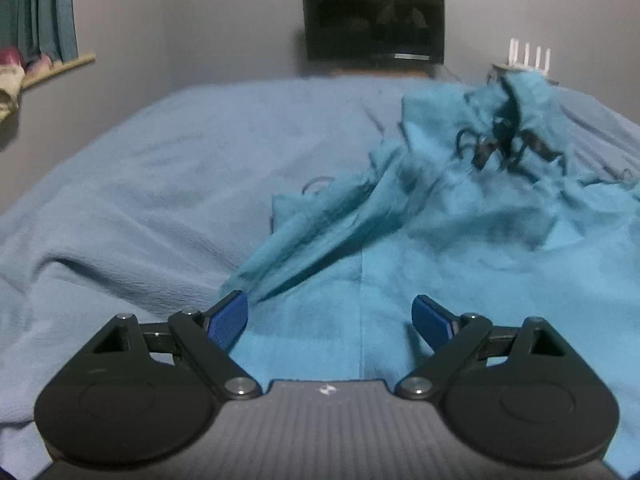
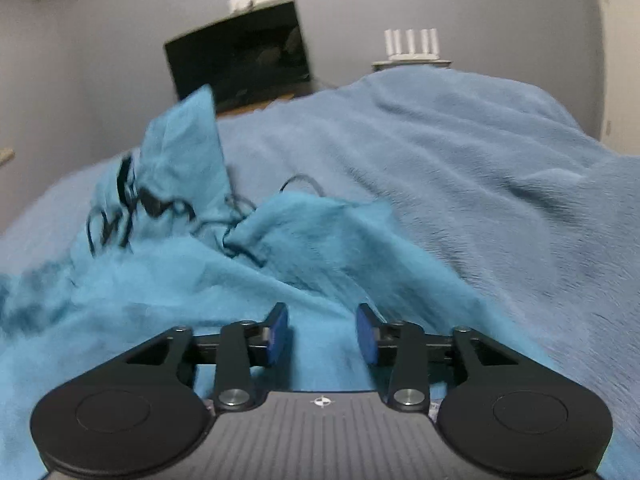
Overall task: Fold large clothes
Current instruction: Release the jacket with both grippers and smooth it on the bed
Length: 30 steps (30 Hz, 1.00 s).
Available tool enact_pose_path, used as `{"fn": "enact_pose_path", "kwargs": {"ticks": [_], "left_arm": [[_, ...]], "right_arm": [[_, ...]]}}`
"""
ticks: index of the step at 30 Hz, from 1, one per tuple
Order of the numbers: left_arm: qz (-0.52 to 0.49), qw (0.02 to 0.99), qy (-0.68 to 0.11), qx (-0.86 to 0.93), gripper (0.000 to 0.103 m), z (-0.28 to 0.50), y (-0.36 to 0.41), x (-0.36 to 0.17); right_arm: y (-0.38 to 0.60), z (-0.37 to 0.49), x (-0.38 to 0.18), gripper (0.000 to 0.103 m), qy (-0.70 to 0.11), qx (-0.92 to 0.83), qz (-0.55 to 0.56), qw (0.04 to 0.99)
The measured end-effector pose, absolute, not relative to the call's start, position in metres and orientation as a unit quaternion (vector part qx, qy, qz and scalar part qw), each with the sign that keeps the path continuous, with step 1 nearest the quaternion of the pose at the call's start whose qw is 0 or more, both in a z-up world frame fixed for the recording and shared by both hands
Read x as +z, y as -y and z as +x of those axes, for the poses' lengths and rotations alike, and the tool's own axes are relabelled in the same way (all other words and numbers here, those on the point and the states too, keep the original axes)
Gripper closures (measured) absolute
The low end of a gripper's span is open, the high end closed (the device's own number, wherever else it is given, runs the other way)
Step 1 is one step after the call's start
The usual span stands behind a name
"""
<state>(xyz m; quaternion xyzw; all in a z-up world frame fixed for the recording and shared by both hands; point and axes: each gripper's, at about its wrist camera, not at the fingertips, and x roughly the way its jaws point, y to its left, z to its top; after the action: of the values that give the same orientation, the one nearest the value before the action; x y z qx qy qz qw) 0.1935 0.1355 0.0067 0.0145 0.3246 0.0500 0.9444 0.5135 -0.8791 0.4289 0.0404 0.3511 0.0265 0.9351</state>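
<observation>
A large turquoise garment (image 1: 440, 220) with black cords (image 1: 500, 144) lies crumpled on the bed, heaped up at its far end. My left gripper (image 1: 328, 304) hovers just over the near flat part of the cloth, close to its left edge; its blue pads (image 1: 228, 320) are wide apart and grip nothing. In the right wrist view the same garment (image 2: 200, 280) spreads from the left to under my right gripper (image 2: 322, 312). That gripper stands about half open right above the cloth, and its pads (image 2: 278, 332) do not press on it. The black cords (image 2: 120, 208) tangle at the far left.
A light blue blanket (image 1: 160, 160) (image 2: 480, 180) covers the whole bed. Beyond the bed a dark television (image 1: 374, 22) (image 2: 240, 64) stands against the grey wall, with a white router (image 1: 528, 56) (image 2: 412, 46) to its right. A teal curtain (image 1: 40, 8) hangs at the far left.
</observation>
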Motion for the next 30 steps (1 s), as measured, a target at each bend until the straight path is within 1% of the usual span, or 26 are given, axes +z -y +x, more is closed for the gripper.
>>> {"fn": "enact_pose_path", "kwargs": {"ticks": [1,2,4,7,10,15,18,20,22,24,27,30], "left_arm": [[0.01,0.947,-0.318,0.043,0.012,0.181,-0.135,0.014],[0.004,0.95,-0.31,0.035,0.012,0.171,-0.133,0.02],[-0.016,0.954,-0.3,0.017,0.012,0.147,-0.132,0.031],[-0.052,0.949,-0.311,-0.005,0.012,0.112,-0.129,0.037],[-0.068,0.942,-0.328,-0.031,0.012,0.071,-0.128,0.038],[-0.096,0.924,-0.365,-0.06,0.012,0.031,-0.124,0.03],[-0.123,0.907,-0.397,-0.069,0.012,0.029,-0.125,0.016],[-0.121,0.898,-0.417,-0.066,0.012,0.03,-0.125,0.008],[-0.116,0.89,-0.435,-0.07,0.005,0.034,-0.122,0.001],[-0.106,0.885,-0.447,-0.077,0.002,0.041,-0.117,-0.006],[-0.108,0.875,-0.464,-0.086,0.001,0.052,-0.114,-0.018],[-0.148,0.878,-0.447,-0.085,0.001,0.061,-0.122,-0.023]], "right_arm": [[0.881,0.5,0.439,0.047,-0.341,0.027,0.042,0.939],[0.881,0.485,0.449,0.045,-0.329,0.03,0.041,0.943],[0.879,0.466,0.463,0.036,-0.315,0.038,0.041,0.947],[0.891,0.426,0.484,0.029,-0.307,0.049,0.069,0.948],[0.908,0.374,0.497,0.024,-0.323,0.064,0.084,0.941],[0.913,0.312,0.488,0.021,-0.369,0.083,0.115,0.919],[0.91,0.292,0.484,0.014,-0.394,0.095,0.155,0.901],[0.902,0.291,0.474,0.013,-0.416,0.101,0.16,0.889],[0.899,0.292,0.465,0.013,-0.432,0.092,0.151,0.885],[0.9,0.29,0.458,0.012,-0.444,0.079,0.156,0.879],[0.904,0.299,0.448,0.012,-0.44,0.074,0.183,0.876],[0.915,0.311,0.44,0.012,-0.42,0.062,0.224,0.877]]}}
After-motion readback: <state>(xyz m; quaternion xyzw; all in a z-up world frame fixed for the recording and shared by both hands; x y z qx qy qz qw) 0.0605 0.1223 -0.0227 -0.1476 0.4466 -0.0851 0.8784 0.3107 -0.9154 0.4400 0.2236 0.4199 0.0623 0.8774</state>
